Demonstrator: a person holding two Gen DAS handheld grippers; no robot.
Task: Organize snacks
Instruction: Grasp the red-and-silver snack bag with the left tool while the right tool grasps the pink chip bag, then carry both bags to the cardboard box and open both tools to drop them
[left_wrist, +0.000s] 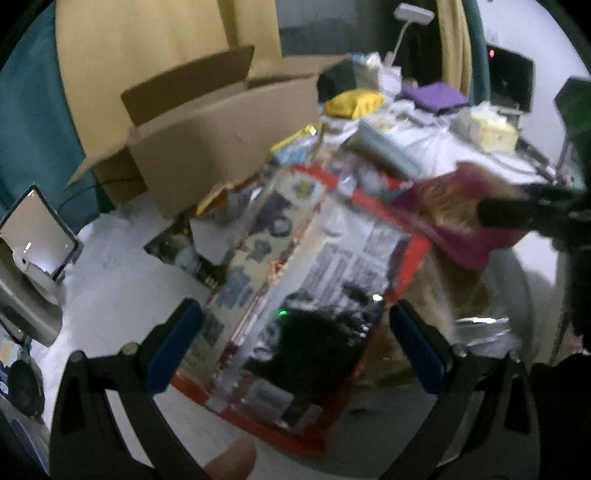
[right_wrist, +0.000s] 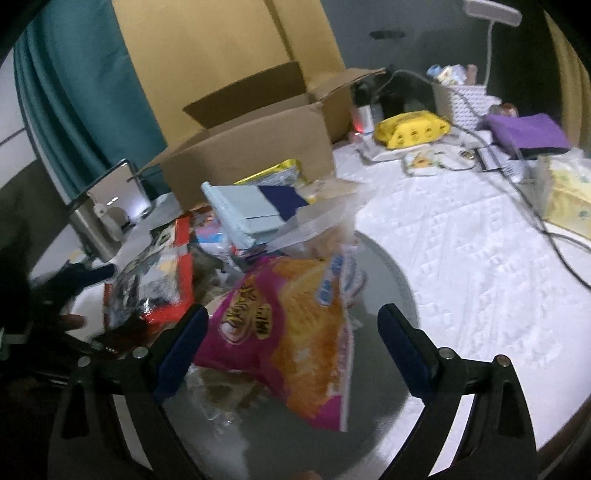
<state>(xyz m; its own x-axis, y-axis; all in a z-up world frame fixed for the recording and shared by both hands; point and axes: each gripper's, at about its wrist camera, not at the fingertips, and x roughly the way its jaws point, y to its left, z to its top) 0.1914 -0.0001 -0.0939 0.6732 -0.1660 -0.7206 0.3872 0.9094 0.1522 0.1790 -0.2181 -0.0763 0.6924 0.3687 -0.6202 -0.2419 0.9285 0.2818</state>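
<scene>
Ahead of the left gripper (left_wrist: 295, 347), a red-edged snack bag (left_wrist: 295, 280) lies on the white worktop (left_wrist: 110, 288) between wide-spread jaws that do not grip it; the open cardboard box (left_wrist: 207, 147) stands beyond. Picking up seems the step in hand, and closing on the bag comes next.

From the right wrist, the right gripper (right_wrist: 291, 347) hangs over a pink chip bag (right_wrist: 291, 332) on the snack pile, jaws apart and empty.

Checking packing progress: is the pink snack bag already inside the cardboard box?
No, the pink snack bag lies outside the cardboard box, between the open right gripper fingers.
</scene>
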